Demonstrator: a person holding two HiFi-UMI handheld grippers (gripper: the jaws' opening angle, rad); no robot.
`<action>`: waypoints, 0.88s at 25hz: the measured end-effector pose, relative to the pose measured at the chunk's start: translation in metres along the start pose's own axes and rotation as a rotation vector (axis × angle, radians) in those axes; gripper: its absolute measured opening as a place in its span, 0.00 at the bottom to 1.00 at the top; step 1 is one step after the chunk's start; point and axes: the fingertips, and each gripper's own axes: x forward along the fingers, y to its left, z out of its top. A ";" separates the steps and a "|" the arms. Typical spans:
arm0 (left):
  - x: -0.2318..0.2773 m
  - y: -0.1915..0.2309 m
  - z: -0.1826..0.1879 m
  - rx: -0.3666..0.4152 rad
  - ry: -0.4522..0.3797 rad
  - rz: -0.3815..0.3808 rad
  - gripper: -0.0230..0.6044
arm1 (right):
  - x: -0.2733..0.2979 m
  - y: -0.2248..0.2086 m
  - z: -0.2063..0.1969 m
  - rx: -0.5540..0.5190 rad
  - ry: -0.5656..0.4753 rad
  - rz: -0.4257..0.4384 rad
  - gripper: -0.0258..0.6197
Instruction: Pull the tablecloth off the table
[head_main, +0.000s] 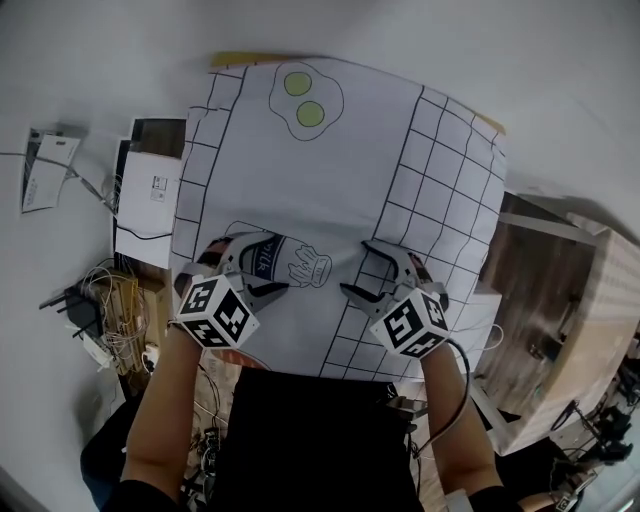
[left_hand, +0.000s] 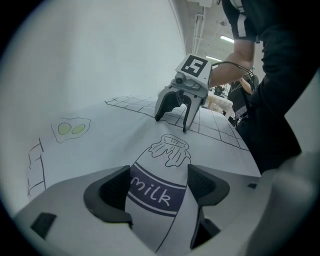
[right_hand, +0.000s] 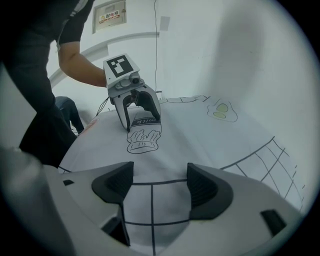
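White fabric tablecloth (head_main: 340, 170), black grid and milk-bottle print, lies flat over wooden table (head_main: 228, 62). My left gripper (head_main: 262, 268) and right gripper (head_main: 366, 270) both gape wide over near edge, nothing pinched. Risk I see: pads skid on flat cloth, or one-sided grab skews pull.

A white tablecloth (head_main: 340, 170) printed with black line drawings covers nearly all of the desk (head_main: 226, 62), leaving only a thin wooden strip at its far edge, and the cloth's near edge is hidden behind the person's black top (head_main: 310, 440). The left tool (head_main: 268, 266) covers the base of the drawn milk bottle (head_main: 308, 268). In the right gripper view, the print on the wall sign (right_hand: 111, 13) is too small to read.
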 end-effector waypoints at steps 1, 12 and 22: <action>0.000 0.000 0.000 0.001 -0.008 -0.004 0.60 | 0.000 0.000 0.000 0.002 -0.002 0.001 0.52; -0.001 0.003 0.001 -0.003 -0.015 0.001 0.58 | 0.000 -0.003 0.001 0.031 0.002 -0.023 0.52; -0.004 0.002 0.003 0.006 0.012 -0.010 0.48 | -0.002 -0.005 0.004 0.052 0.015 -0.035 0.47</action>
